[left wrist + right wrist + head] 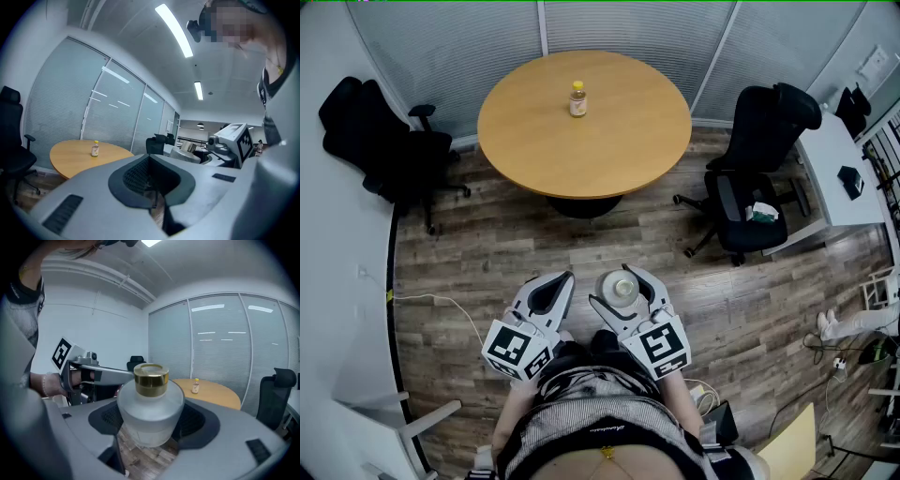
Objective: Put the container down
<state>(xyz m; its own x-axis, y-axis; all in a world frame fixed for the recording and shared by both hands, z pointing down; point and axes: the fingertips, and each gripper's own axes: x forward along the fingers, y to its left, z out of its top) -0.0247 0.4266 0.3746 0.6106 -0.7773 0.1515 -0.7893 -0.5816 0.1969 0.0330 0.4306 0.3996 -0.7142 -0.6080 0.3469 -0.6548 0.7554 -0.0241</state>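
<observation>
Though far from the table [609, 141], right gripper [619, 287] tight round frosted container [150, 404]; left gripper [151, 182] pinched together, empty.

Bright even light, ceiling strips [174, 29] glaring, soft shadows, fisheye-bent dark edges

The person is wearing a finely striped grey-and-white knit top [581, 389] with a dark edge at the neck. The left gripper [551, 284] and the right gripper [623, 286] are showing pale grey, wedge-shaped jaw shells, lined on the inner side with black ribbed pads [197, 420]. Behind the jaws each one is carrying a white cube [517, 349] with black square markers, and short dark slots [257, 448] are marking the shells' upper faces.
</observation>
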